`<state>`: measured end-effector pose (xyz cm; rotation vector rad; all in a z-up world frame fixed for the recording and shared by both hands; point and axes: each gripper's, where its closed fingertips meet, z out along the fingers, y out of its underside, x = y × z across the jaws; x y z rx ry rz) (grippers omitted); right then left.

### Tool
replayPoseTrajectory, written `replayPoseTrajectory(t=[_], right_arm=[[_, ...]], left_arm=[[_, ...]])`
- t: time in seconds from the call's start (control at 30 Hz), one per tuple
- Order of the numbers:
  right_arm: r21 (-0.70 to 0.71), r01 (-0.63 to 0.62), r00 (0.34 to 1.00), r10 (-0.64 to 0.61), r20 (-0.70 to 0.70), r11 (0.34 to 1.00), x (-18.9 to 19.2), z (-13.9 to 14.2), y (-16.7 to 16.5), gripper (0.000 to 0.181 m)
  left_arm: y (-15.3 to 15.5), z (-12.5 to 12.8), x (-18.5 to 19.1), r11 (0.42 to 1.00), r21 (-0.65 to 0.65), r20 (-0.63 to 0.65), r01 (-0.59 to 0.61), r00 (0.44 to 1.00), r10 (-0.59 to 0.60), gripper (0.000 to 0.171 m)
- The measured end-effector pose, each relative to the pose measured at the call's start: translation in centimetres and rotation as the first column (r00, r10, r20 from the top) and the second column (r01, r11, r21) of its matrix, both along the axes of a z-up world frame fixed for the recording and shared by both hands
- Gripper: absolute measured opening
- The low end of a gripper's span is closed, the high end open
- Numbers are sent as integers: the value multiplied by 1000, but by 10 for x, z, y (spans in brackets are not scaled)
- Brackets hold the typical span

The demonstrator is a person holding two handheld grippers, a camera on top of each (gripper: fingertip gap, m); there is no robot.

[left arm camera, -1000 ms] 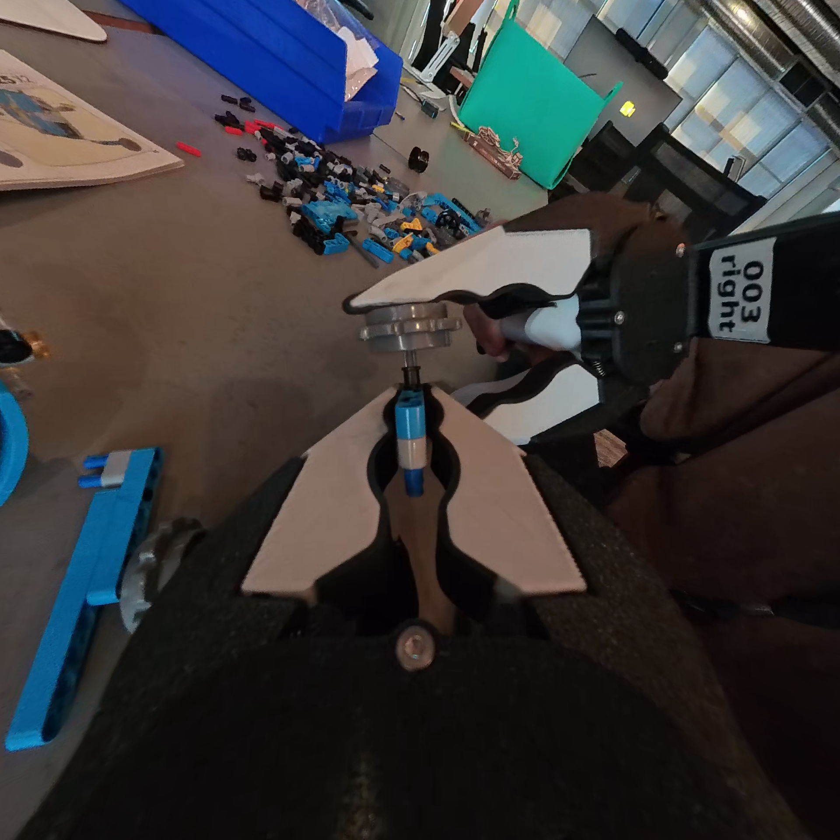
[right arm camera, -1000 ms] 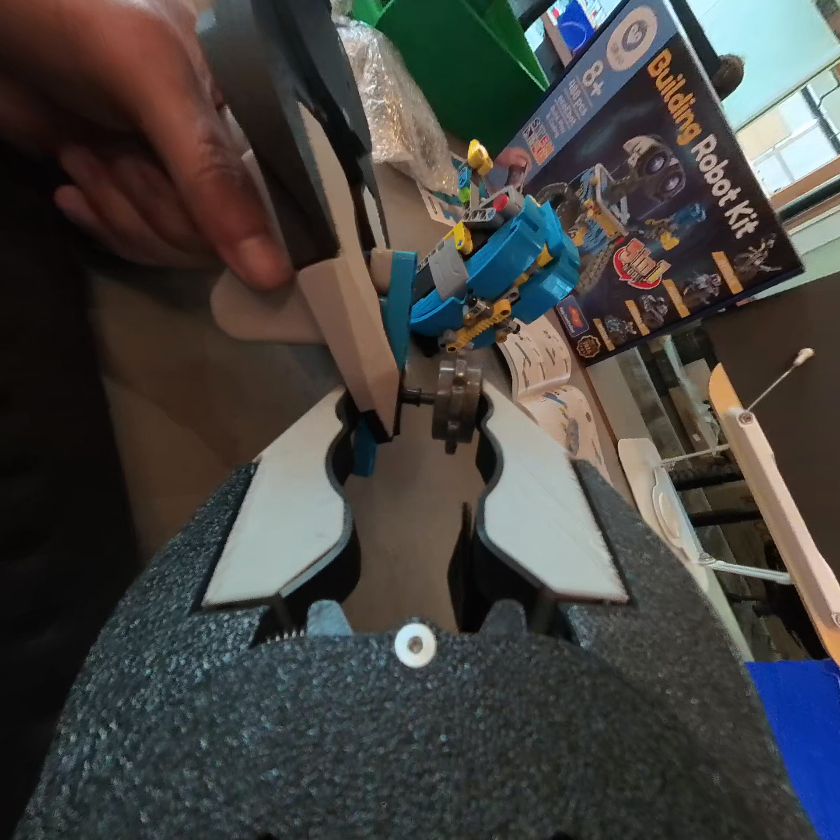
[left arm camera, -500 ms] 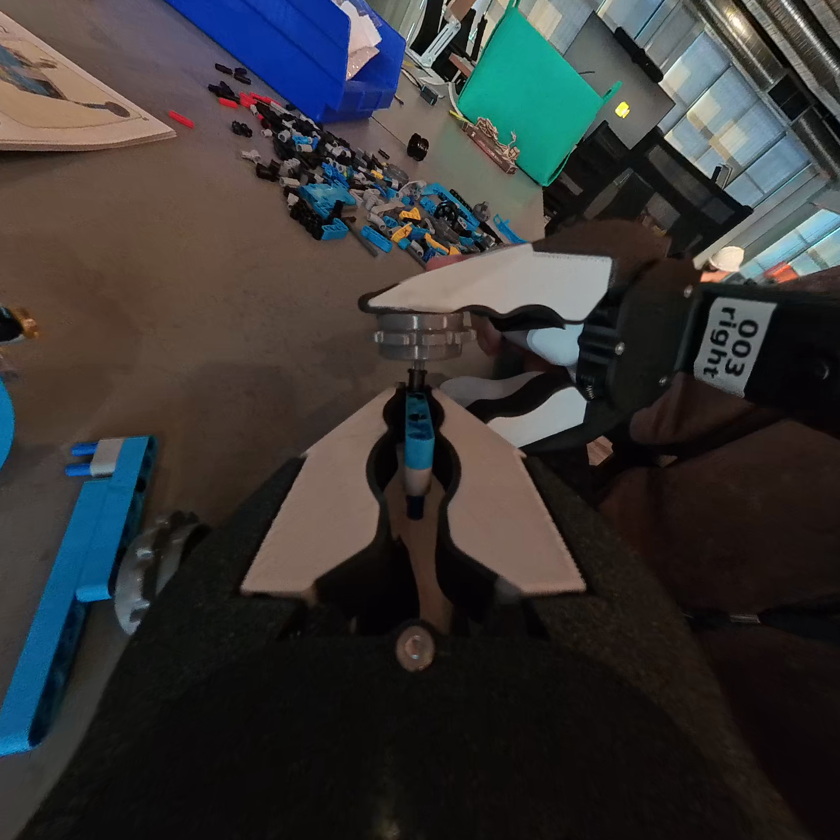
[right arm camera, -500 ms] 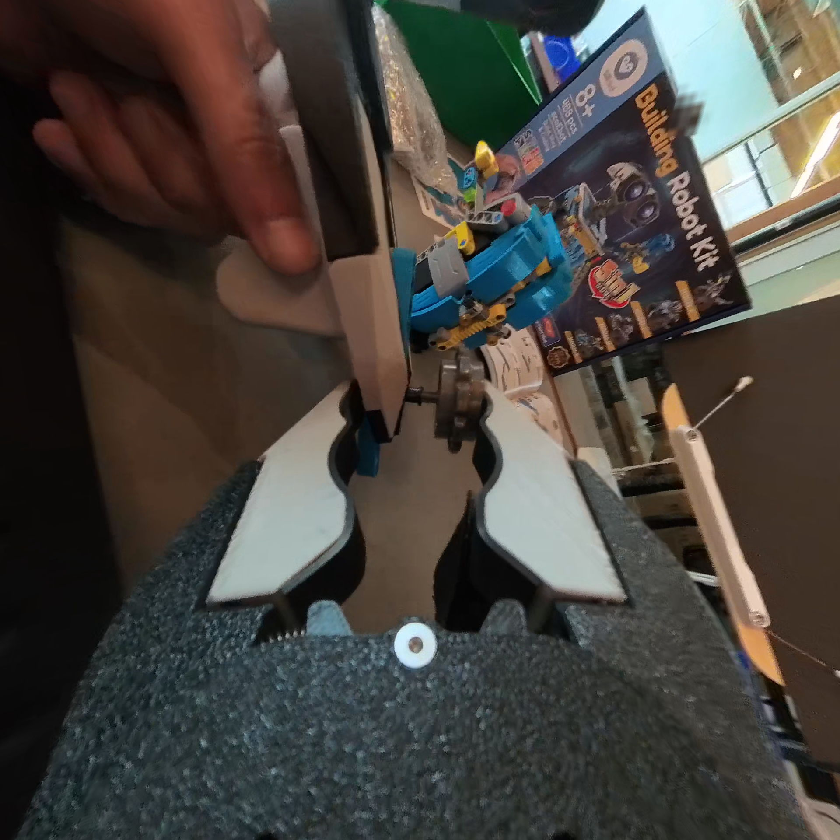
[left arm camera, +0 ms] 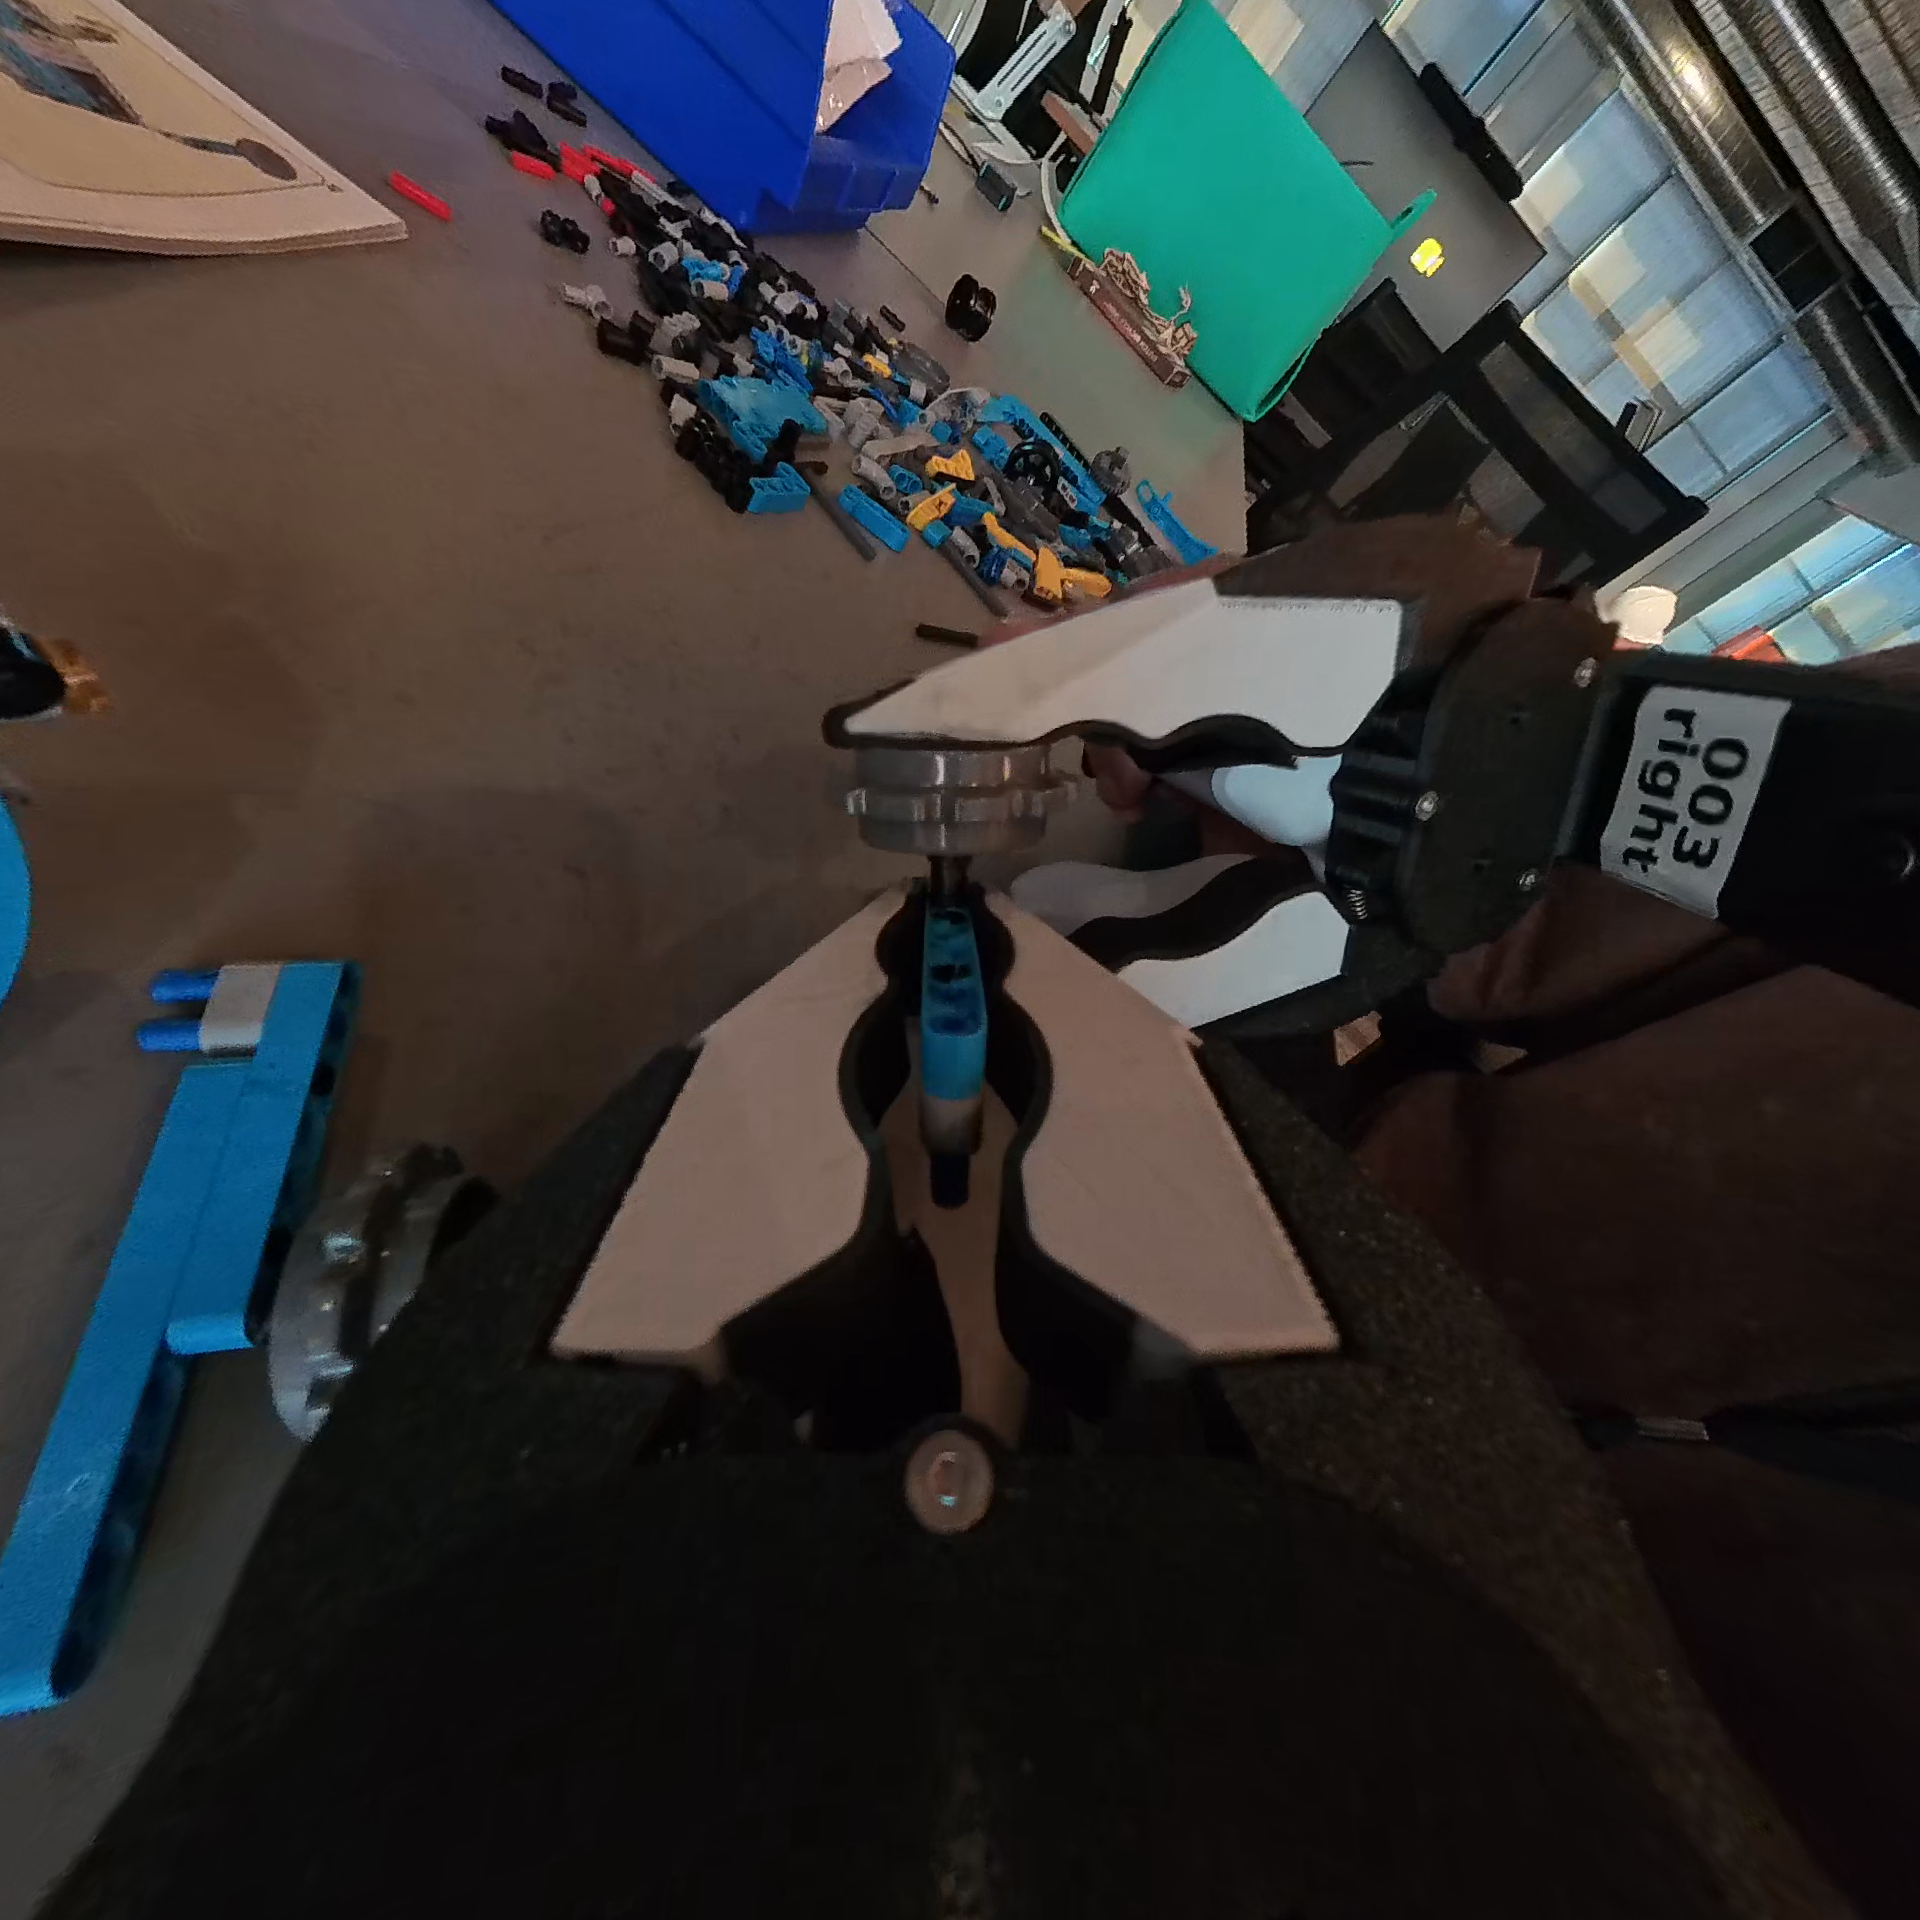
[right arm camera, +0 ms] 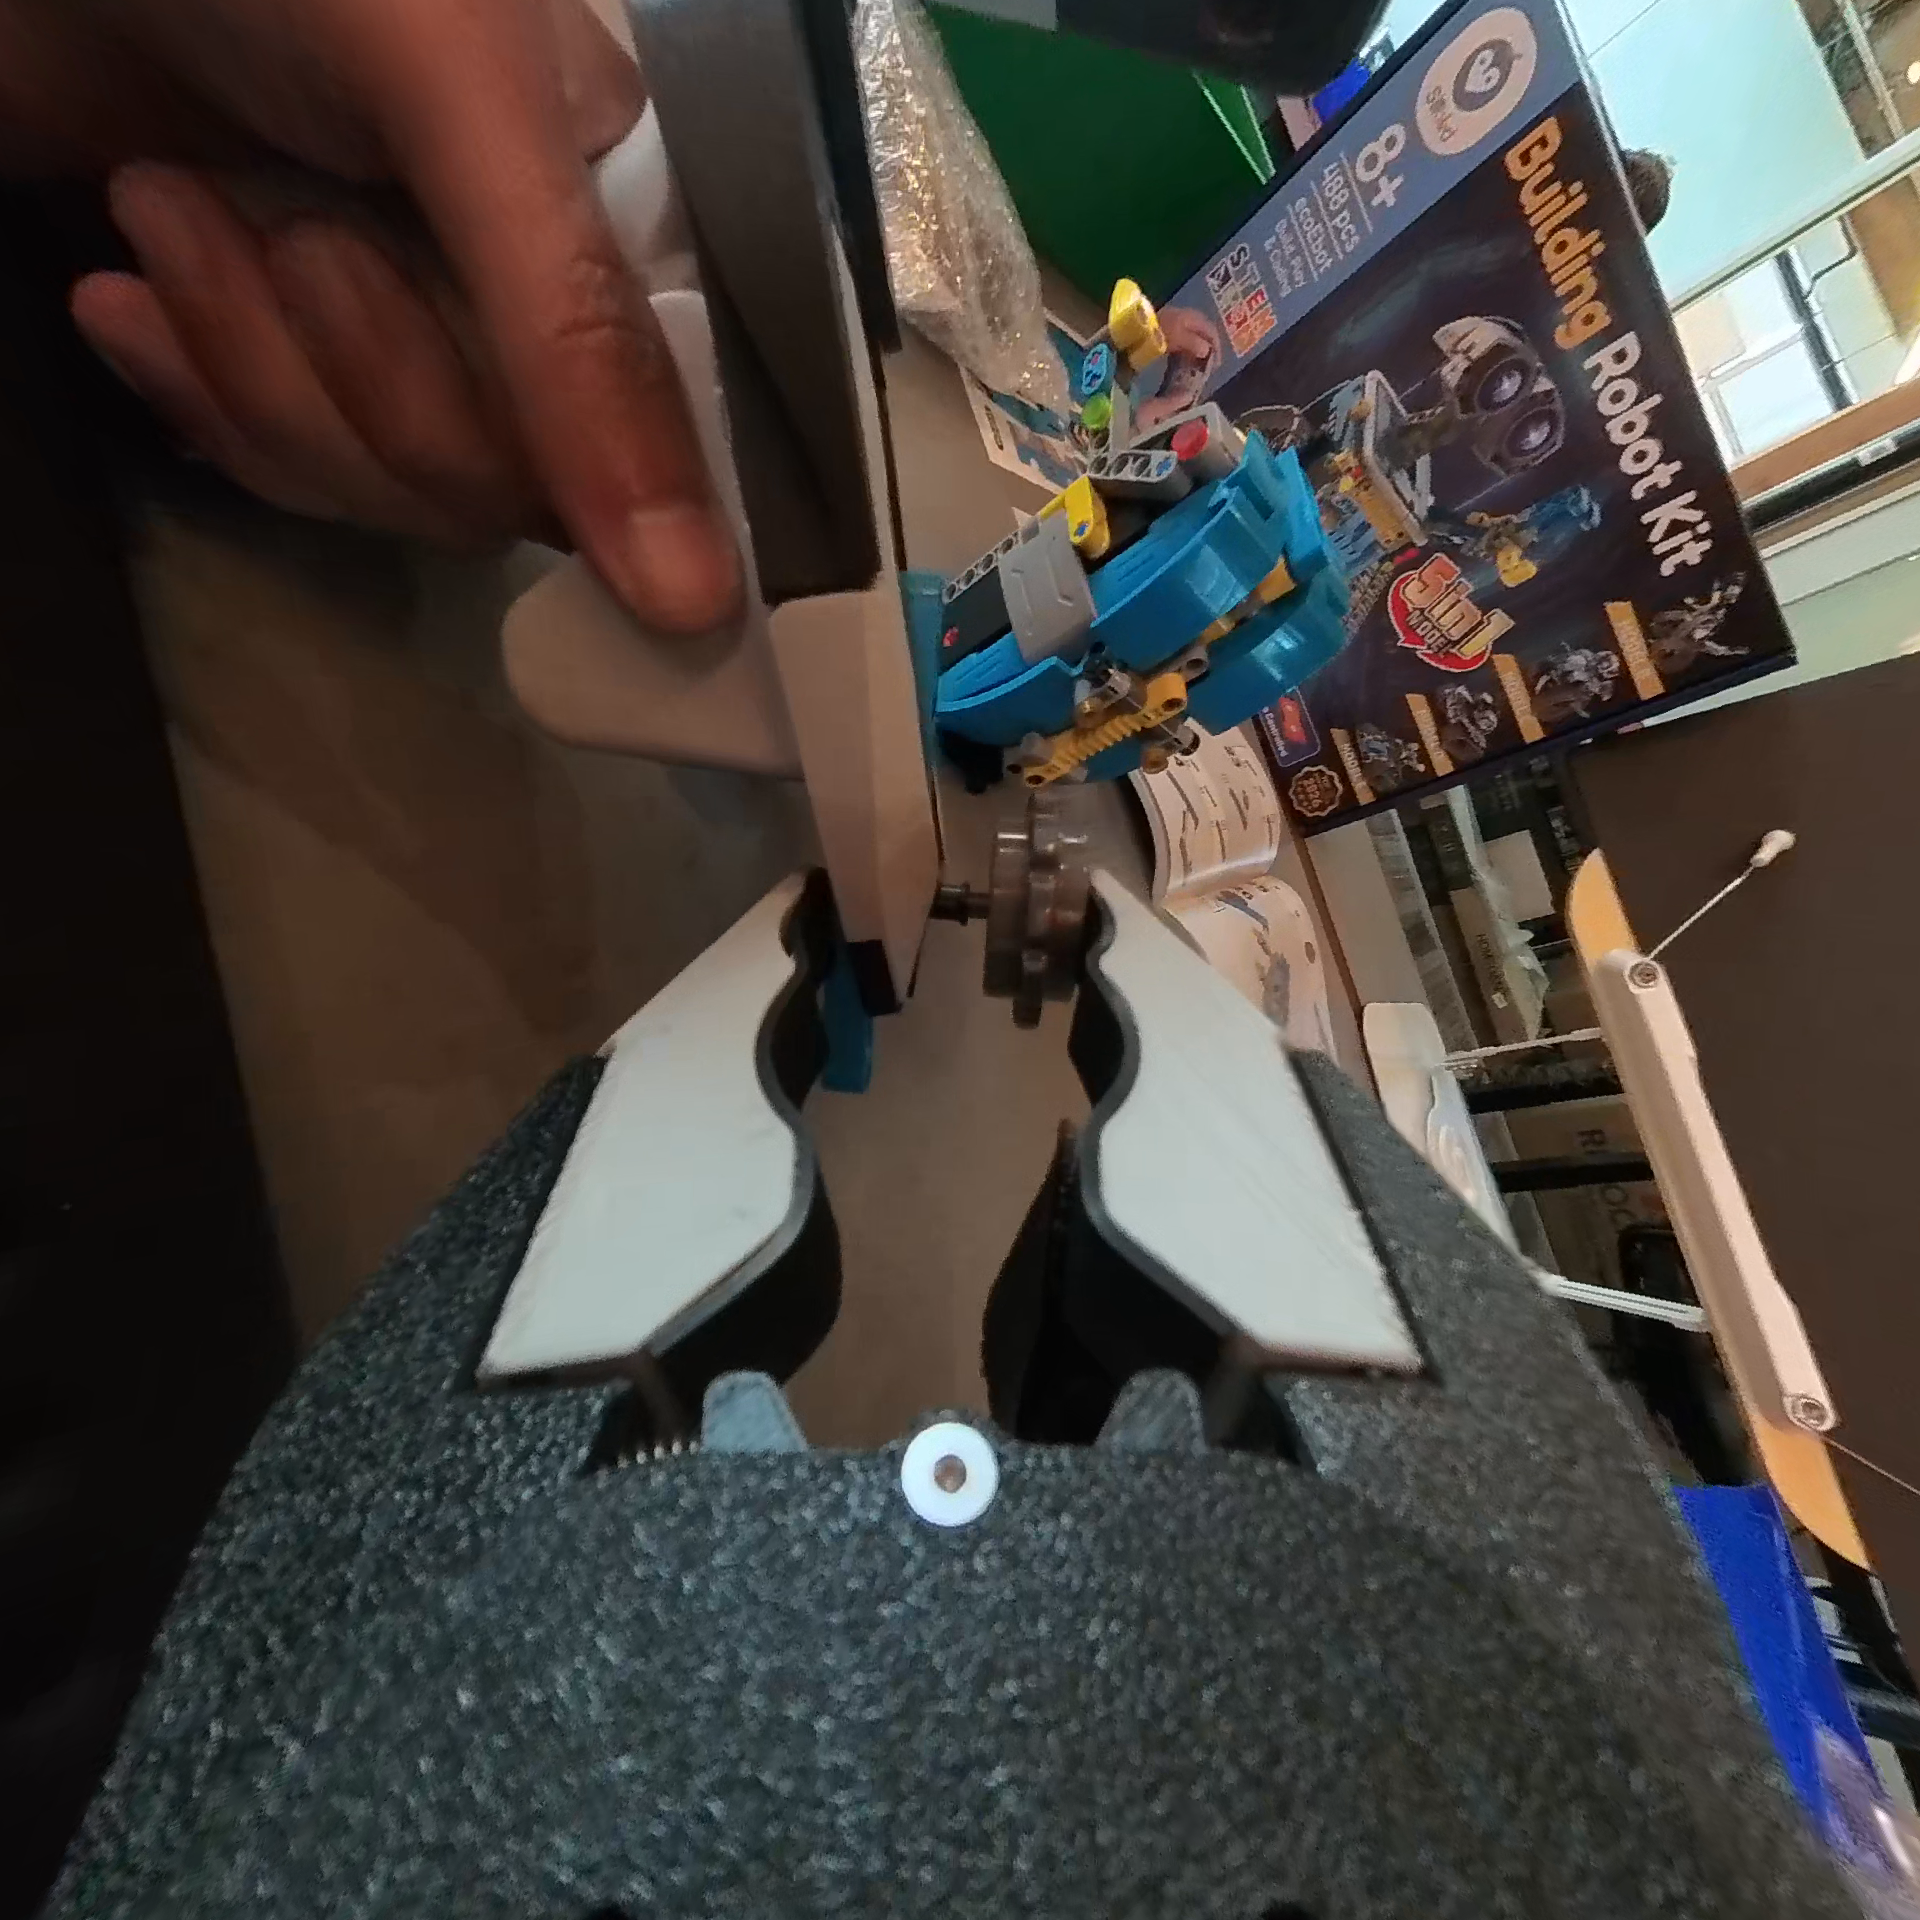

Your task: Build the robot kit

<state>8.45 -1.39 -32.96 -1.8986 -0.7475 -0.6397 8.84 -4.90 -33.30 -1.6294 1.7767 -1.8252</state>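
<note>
My left gripper (left arm camera: 951, 906) is shut on a small blue beam (left arm camera: 948, 1023) and holds it upright above the table. A black axle (left arm camera: 943, 871) sticks out of the beam's top and carries a grey gear (left arm camera: 951, 802). My right gripper (right arm camera: 948, 902) comes in from the right and straddles this stack. One of its fingers (right arm camera: 1174, 1049) lies flat against the gear (right arm camera: 1023, 925). The other finger (right arm camera: 707, 1049) sits against the blue beam (right arm camera: 847, 1023), beside my left gripper's fingertip. A person's hand (right arm camera: 416, 312) grips the left tool.
A pile of small loose pieces (left arm camera: 862, 457) lies ahead, with a blue bin (left arm camera: 748, 94) and a green bag (left arm camera: 1226, 239) beyond. A long blue beam (left arm camera: 197, 1195) lies at the left. A blue robot model (right arm camera: 1143, 613), a kit box (right arm camera: 1507, 416) and a booklet (right arm camera: 1226, 831) stand behind. My two grippers' fingertips are within a few centimetres of each other.
The blue beam in my left gripper has turned and now shows edge-on. Both grippers have shifted slightly together. The right gripper's finger gap has stayed the same.
</note>
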Motion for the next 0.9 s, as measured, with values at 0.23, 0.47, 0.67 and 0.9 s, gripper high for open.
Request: replayPoseTrajectory(t=[0.23, 0.47, 0.67, 0.9], right_arm=[[-18, -23, 999, 22, -36, 1000, 0, -5, -2, 43], [-51, -16, 931, -4, -364, 999, 10, -1, 1, 46], [-10, 40, 978, -41, -205, 999, 16, 0, 0, 48], [-77, 9, 977, -25, -212, 997, 14, -4, -2, 40]], left_arm=[[-2, -2, 1, 1000, 23, -4, -1, 1000, 1, 6], [8, 9, 6, 997, -17, 54, -69, 996, 70, 6], [16, 8, 7, 993, -65, 24, -98, 995, 99, 6], [16, 6, 6, 993, -71, 8, -93, 996, 94, 6]])
